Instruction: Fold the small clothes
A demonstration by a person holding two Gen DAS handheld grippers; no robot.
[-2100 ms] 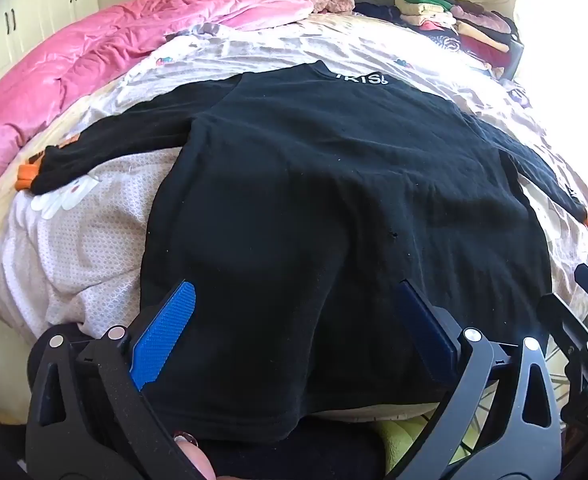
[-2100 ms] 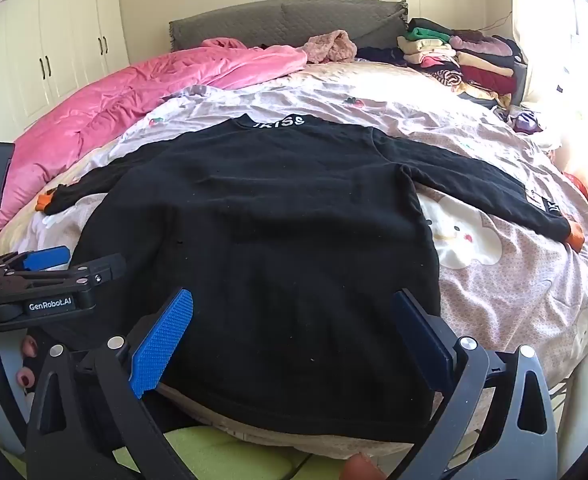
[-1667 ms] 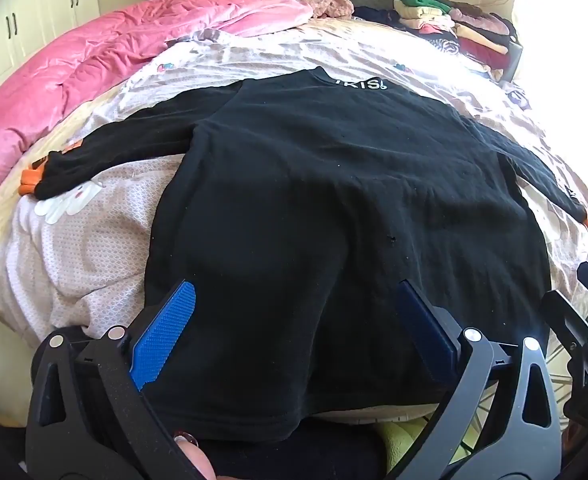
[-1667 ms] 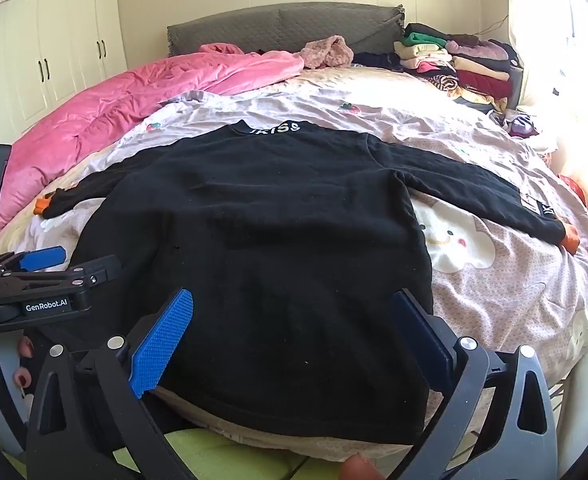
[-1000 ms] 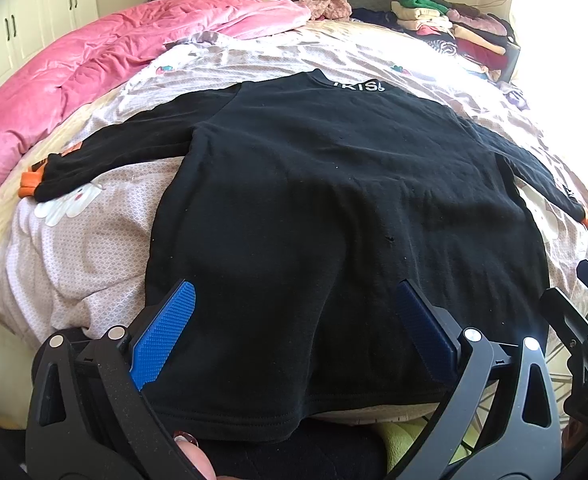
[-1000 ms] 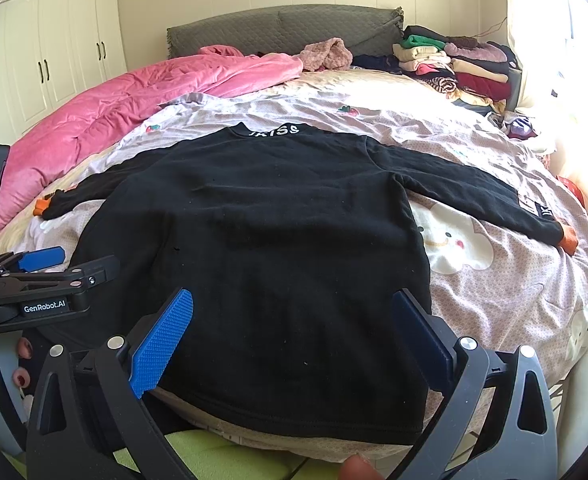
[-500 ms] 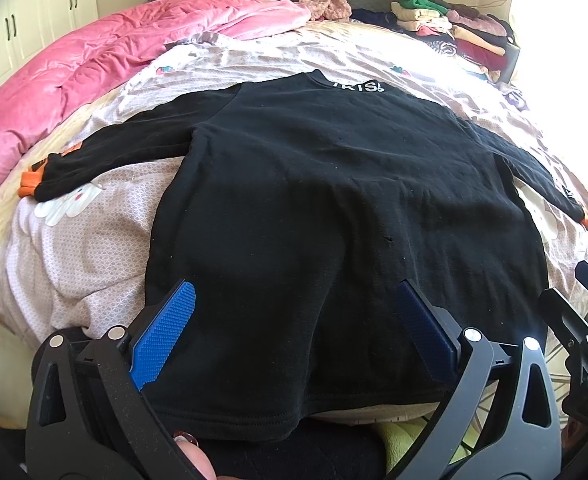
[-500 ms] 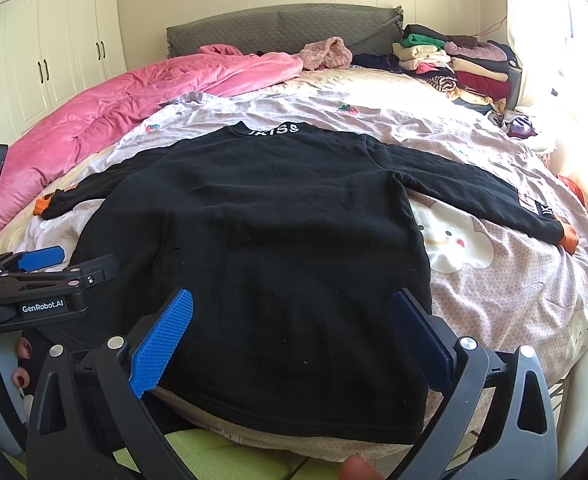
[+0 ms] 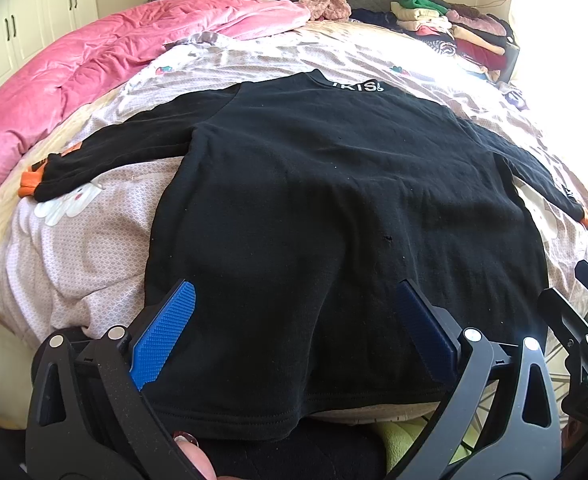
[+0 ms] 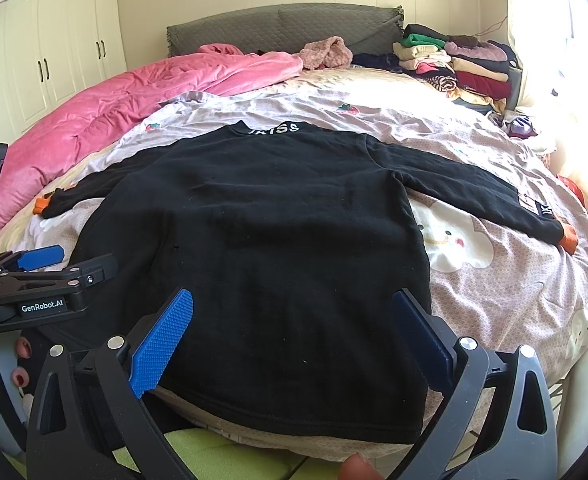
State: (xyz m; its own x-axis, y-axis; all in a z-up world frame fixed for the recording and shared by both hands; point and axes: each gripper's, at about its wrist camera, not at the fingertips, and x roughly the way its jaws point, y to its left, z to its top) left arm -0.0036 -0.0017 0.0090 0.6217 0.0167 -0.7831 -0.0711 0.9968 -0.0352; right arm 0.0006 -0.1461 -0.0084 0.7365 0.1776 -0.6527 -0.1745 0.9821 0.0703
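Meanwhile, a black long-sleeved knit sweater (image 9: pixel 334 208) lies flat, sleeves spread, on the pink patterned bed (image 10: pixel 494 280), while the left claw (image 9: pixel 294 332) and right claw (image 10: pixel 289 328) hover apart over its hem, gripping nothing.

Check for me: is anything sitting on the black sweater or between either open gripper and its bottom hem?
Nothing visible. The black sweater lies flat on the bed sheet with nothing on top. The left gripper and right gripper are both open just above the hem, with only sweater fabric ahead of them.
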